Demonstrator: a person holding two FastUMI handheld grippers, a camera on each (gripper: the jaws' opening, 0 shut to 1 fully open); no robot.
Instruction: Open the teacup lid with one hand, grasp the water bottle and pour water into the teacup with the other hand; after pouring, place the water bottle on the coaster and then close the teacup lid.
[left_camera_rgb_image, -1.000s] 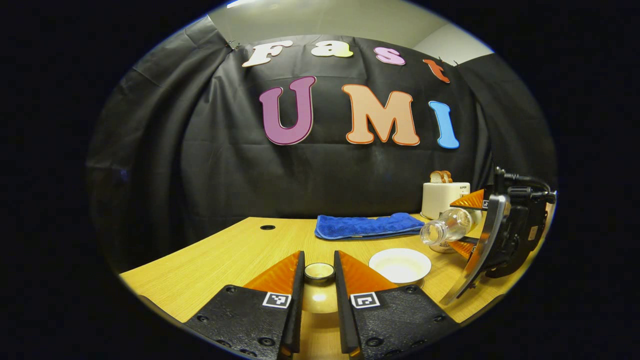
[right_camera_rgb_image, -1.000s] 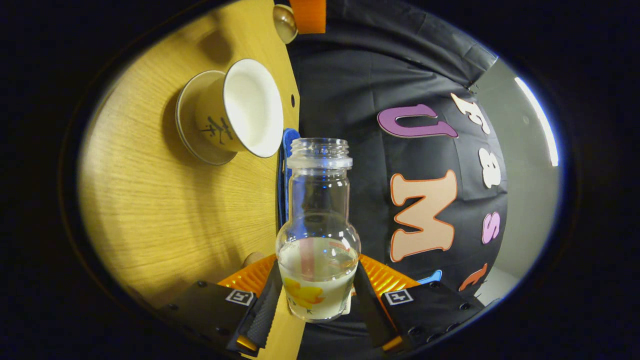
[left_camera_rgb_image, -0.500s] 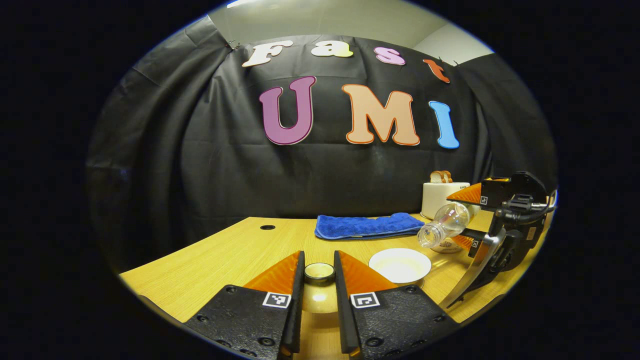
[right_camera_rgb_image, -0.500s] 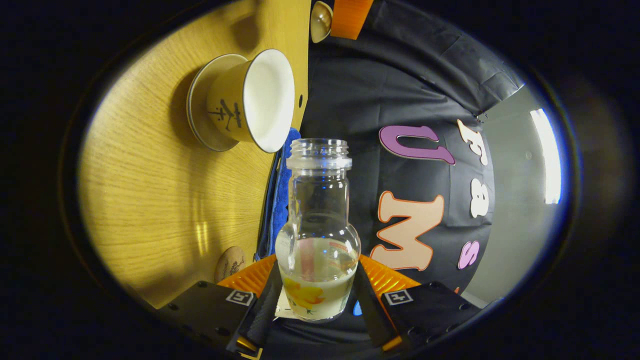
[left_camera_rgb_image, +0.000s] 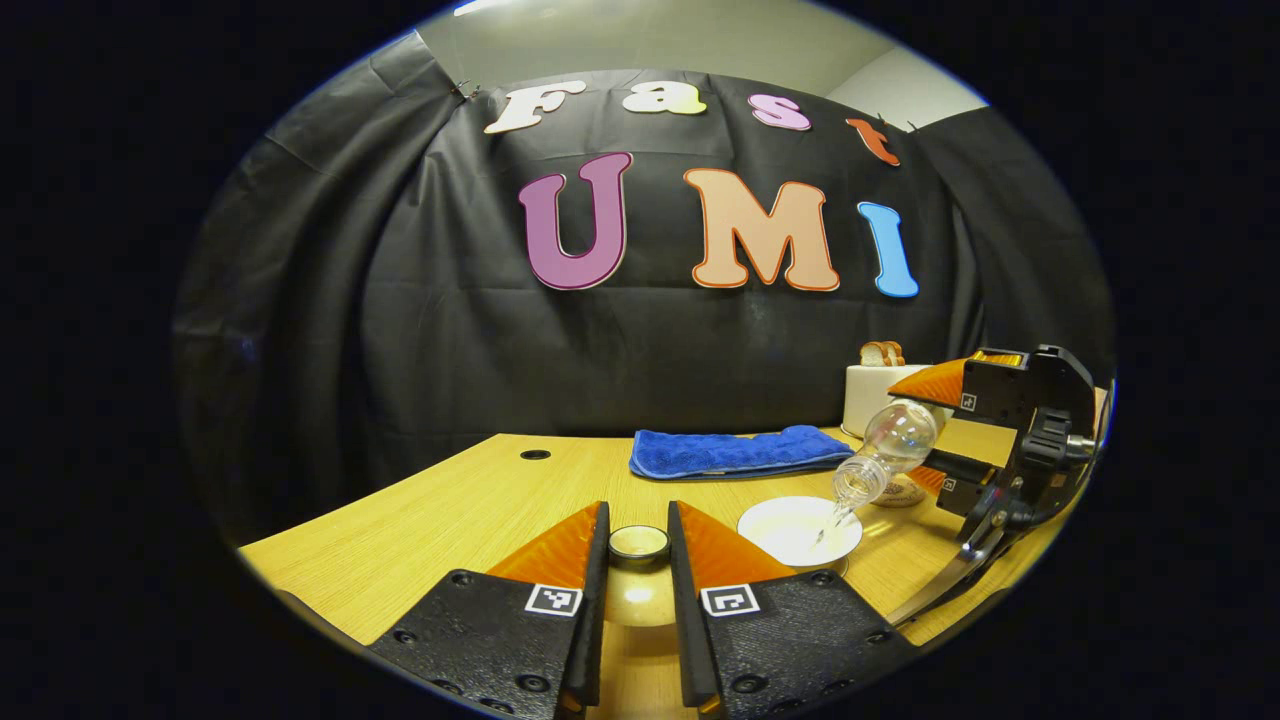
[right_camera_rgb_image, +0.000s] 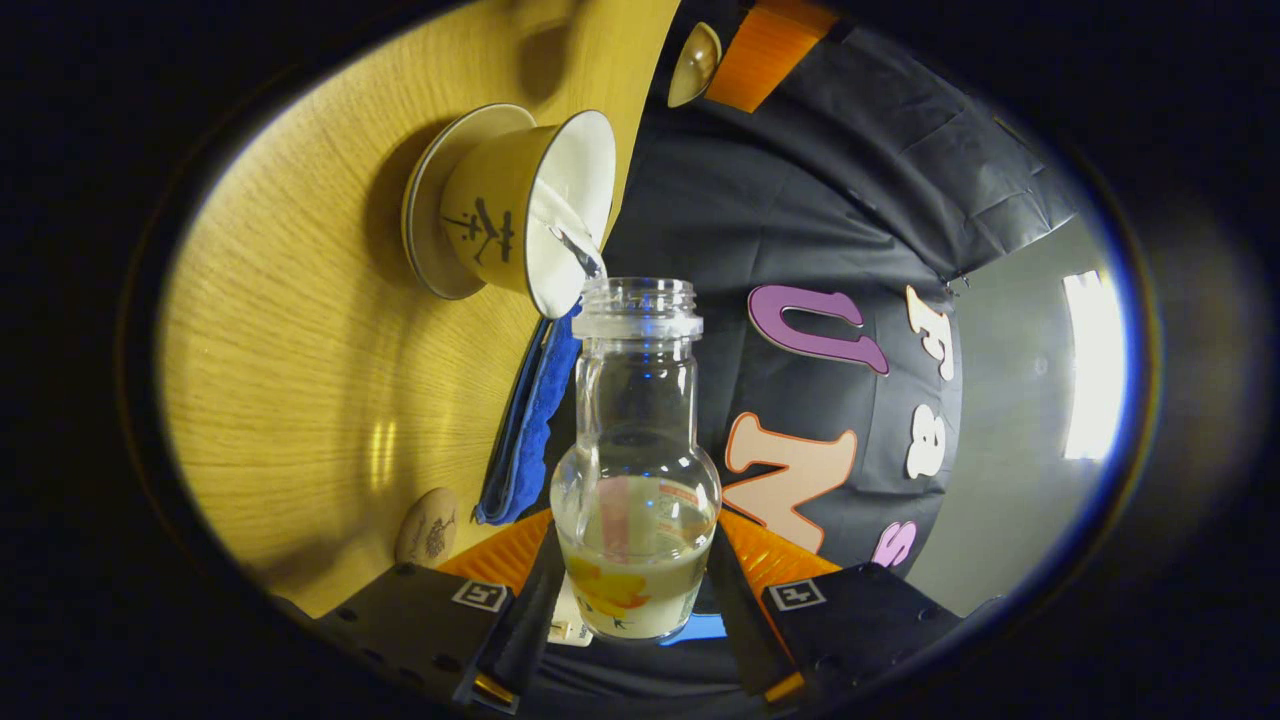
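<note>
Left gripper view: the left gripper (left_camera_rgb_image: 638, 560) is seen at the bottom, and its two fingers are pressed on the knob of the teacup lid (left_camera_rgb_image: 638, 545) from both sides, so the lid is gripped and held above the wooden table (left_camera_rgb_image: 450, 510). Just to the right of it the open teacup (left_camera_rgb_image: 800, 528) is seen, w/ its white inside turned up. Further right the right gripper (left_camera_rgb_image: 935, 430) is seen, closed around the body of the water bottle (left_camera_rgb_image: 890, 450). The bottle is tilted w/ its mouth down toward the cup, and a thin stream of water (left_camera_rgb_image: 828, 522) is falling into the cup. Behind the cup a blue towel (left_camera_rgb_image: 735, 452) is laid flat on the table, and near the back right a white toaster (left_camera_rgb_image: 878, 395) w/ bread in it is placed. A small coaster (left_camera_rgb_image: 898, 492) is partly hidden behind the bottle.

Right gripper view: the picture is rolled sideways. The right gripper (right_camera_rgb_image: 635, 575) is shut on the lower body of the water bottle (right_camera_rgb_image: 636, 480); both fingers are touching the glass. Some liquid is left at the bottom end. The bottle mouth is just beside the rim of the teacup (right_camera_rgb_image: 520, 215), which is standing on its saucer (right_camera_rgb_image: 425, 235), and water (right_camera_rgb_image: 575, 245) is passing from the mouth into the cup. The coaster (right_camera_rgb_image: 428, 527) is lying on the table (right_camera_rgb_image: 300, 400), near the blue towel (right_camera_rgb_image: 530, 430). The teacup lid (right_camera_rgb_image: 693, 65) is seen at the top edge, beside a finger of the left gripper (right_camera_rgb_image: 765, 50)
</note>
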